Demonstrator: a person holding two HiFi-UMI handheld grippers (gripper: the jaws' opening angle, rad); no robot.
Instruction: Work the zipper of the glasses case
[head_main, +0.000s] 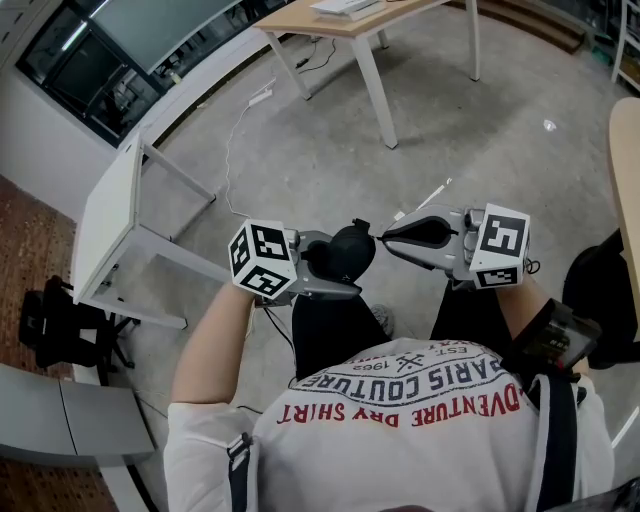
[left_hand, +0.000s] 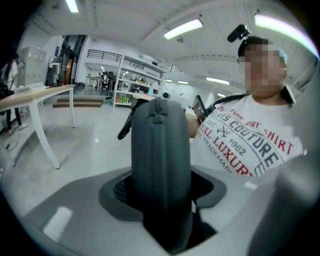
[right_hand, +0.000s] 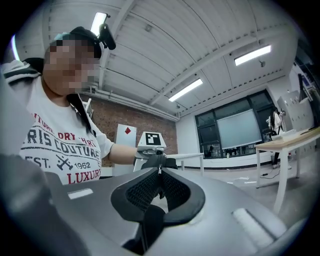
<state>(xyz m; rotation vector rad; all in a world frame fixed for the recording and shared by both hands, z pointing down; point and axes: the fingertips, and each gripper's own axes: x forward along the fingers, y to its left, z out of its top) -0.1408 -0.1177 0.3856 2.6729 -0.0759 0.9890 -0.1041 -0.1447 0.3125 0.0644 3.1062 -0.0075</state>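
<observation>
Here, case (left_hand: 160, 135) in left claw (left_hand: 160, 194), pull (right_hand: 159, 169) in right (head_main: 386, 236)

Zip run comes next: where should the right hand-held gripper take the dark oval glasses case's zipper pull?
Pinch the small metal zipper pull at the free end of the dark oval glasses case, from the right; the left hand-held gripper clamps its other end, leaving that end exposed.
</observation>
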